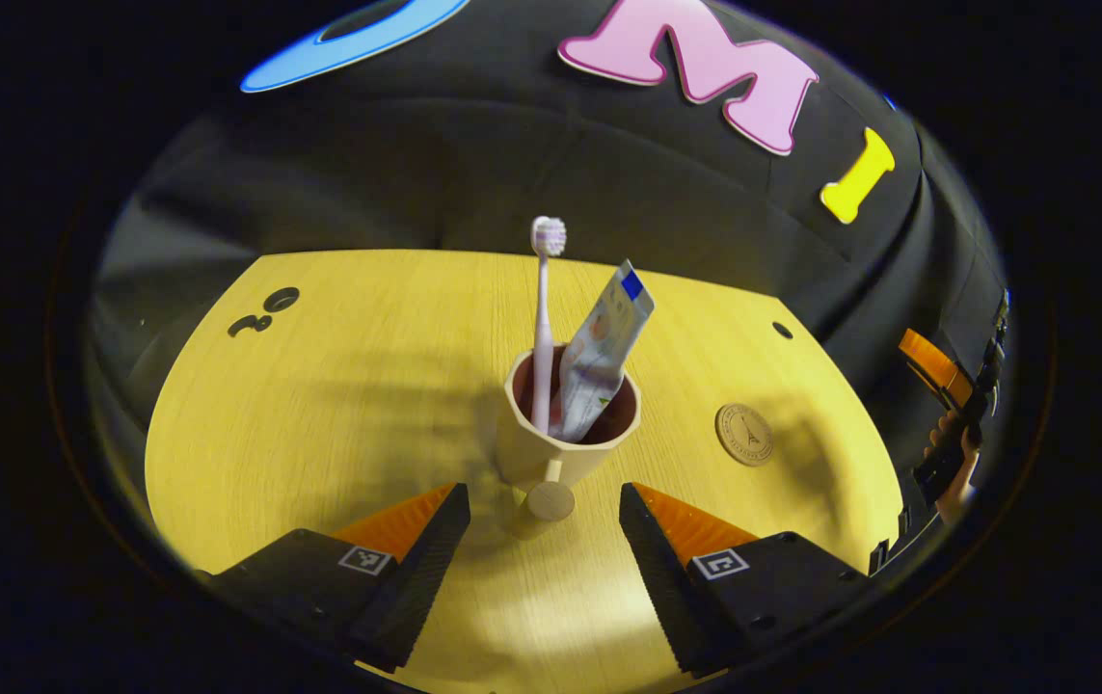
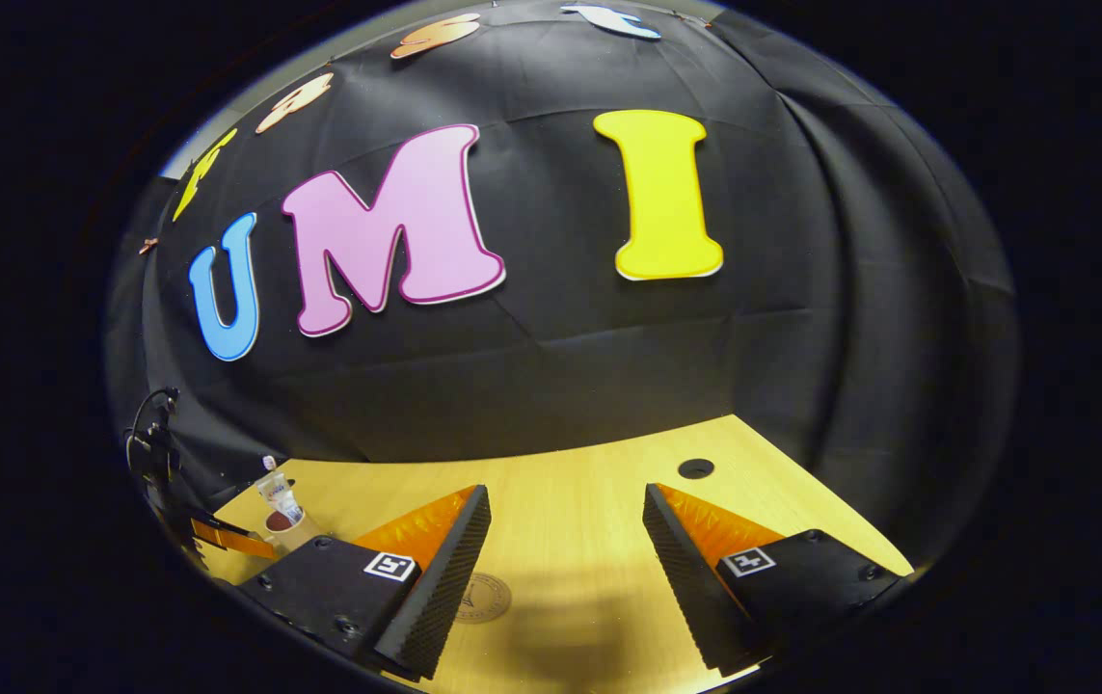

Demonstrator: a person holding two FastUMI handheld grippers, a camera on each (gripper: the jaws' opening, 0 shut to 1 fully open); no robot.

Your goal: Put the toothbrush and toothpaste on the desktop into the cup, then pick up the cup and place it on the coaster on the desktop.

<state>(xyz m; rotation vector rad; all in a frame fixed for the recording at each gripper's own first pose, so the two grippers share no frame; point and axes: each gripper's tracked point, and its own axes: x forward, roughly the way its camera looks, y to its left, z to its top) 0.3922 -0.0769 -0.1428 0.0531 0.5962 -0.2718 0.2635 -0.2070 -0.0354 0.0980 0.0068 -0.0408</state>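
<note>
Left gripper view, near to far. The left gripper (image 1: 545, 525) has its jaws spread wide with nothing between them but the cup's round handle knob (image 1: 550, 501), which points toward the camera and sits roughly midway in the gap, touching neither finger. Just beyond the knob stands the cup (image 1: 565, 429), upright on the wooden desktop (image 1: 338, 386). Inside it the toothbrush (image 1: 544, 318) stands near vertical and the toothpaste (image 1: 601, 357) leans to the cup's right rim. The coaster (image 1: 744, 434) lies to the right of the cup, apart from it. Beyond the coaster, at the desktop's edge, a hand (image 1: 951, 463) holds the right gripper.

Right gripper view. The right gripper (image 2: 565, 559) is likewise spread and empty, with the coaster (image 2: 483, 598) just beside its left finger; the cup (image 2: 285, 525) stands well to the left.

Risk, as a judgement: the knob is small and round, so an off-centre pinch could slip, tilting the top-heavy cup and spilling its tall contents.
</note>
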